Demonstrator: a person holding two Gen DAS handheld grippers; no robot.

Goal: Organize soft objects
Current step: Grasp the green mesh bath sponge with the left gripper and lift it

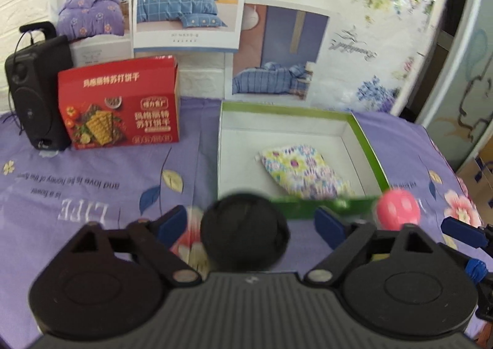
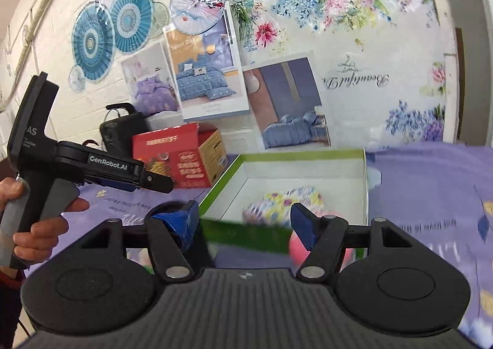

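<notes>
A green box with a white inside [image 1: 366, 145] [image 2: 222, 188] stands on the purple sheet, and a floral fabric pouch [image 1: 305, 173] [image 2: 283, 204] lies in it. My left gripper [image 1: 251, 224] is open wide. A black round soft ball [image 1: 245, 228] sits between its fingers in front of the box, with a gap on each side. A pink ball [image 1: 397, 210] lies right of it by the box's near corner. My right gripper [image 2: 245, 222] is open, and the pink ball [image 2: 295, 248] shows partly behind its right finger, not pressed between the pads.
A red cracker box [image 1: 120, 105] and a black speaker [image 1: 34, 93] stand at the back left by the wall. The purple flowered sheet [image 1: 92, 182] covers the surface. A hand [image 2: 40, 225] holds the left gripper [image 2: 154, 182] at the left.
</notes>
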